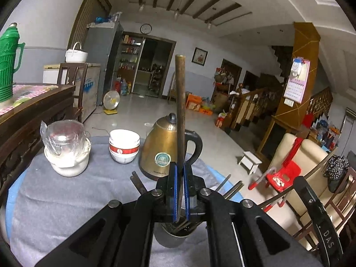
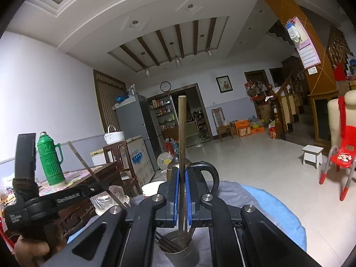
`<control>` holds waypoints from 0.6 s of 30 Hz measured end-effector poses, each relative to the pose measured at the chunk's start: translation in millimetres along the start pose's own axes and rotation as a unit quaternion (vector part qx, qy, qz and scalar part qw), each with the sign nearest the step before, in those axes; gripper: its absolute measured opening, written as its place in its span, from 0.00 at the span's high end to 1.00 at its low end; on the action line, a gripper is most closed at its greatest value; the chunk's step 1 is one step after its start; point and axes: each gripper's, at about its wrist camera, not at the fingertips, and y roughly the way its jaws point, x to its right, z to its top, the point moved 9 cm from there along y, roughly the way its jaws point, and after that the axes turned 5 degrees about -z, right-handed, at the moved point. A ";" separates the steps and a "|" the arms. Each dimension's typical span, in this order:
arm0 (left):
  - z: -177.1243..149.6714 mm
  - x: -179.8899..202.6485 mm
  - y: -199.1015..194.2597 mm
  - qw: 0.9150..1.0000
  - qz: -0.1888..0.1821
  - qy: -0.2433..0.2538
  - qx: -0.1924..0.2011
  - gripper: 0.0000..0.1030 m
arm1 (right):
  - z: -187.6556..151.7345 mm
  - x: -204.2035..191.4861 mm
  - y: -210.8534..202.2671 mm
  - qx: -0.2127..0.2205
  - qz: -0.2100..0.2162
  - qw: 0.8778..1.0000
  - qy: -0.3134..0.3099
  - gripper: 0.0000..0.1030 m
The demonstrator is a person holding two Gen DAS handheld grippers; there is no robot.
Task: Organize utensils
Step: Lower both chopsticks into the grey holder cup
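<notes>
My left gripper [image 1: 180, 166] is shut on a brown chopstick [image 1: 180, 102] that stands upright, its lower end over a metal utensil cup [image 1: 171, 238] below the jaws. My right gripper [image 2: 182, 173] is shut on another brown chopstick [image 2: 182, 133], also upright, its lower end inside the same metal cup [image 2: 184, 253], which holds several dark utensils. The left gripper's body [image 2: 33, 202] with its chopstick [image 2: 89, 169] shows at the left of the right wrist view. More chopsticks [image 1: 231, 189] lie on the grey cloth to the right.
On the grey cloth [image 1: 66, 200] stand a gold kettle [image 1: 162, 149], stacked white bowls [image 1: 124, 144] and a wrapped glass on a white jar [image 1: 66, 149]. A wooden sideboard [image 1: 29, 111] with a green thermos [image 1: 9, 66] is at left. A red chair [image 2: 342, 155] stands right.
</notes>
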 end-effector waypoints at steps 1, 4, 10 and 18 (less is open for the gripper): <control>-0.2 0.2 3.0 1.000 0.003 0.001 -0.002 0.95 | -1.2 1.6 0.8 -0.001 -0.001 1.000 -0.001 0.94; 0.0 -1.0 6.6 1.000 0.007 0.003 -0.006 0.95 | -3.3 2.4 6.8 -0.006 -0.002 1.000 -0.001 0.94; 0.5 -0.7 12.3 1.000 0.016 0.003 -0.020 0.95 | -1.2 -1.6 11.2 -0.006 -0.004 1.000 -0.004 0.94; 10.0 -3.6 12.4 0.999 -0.021 -0.029 -0.020 0.95 | -0.2 -5.4 16.9 -0.003 -0.010 1.000 -0.012 0.94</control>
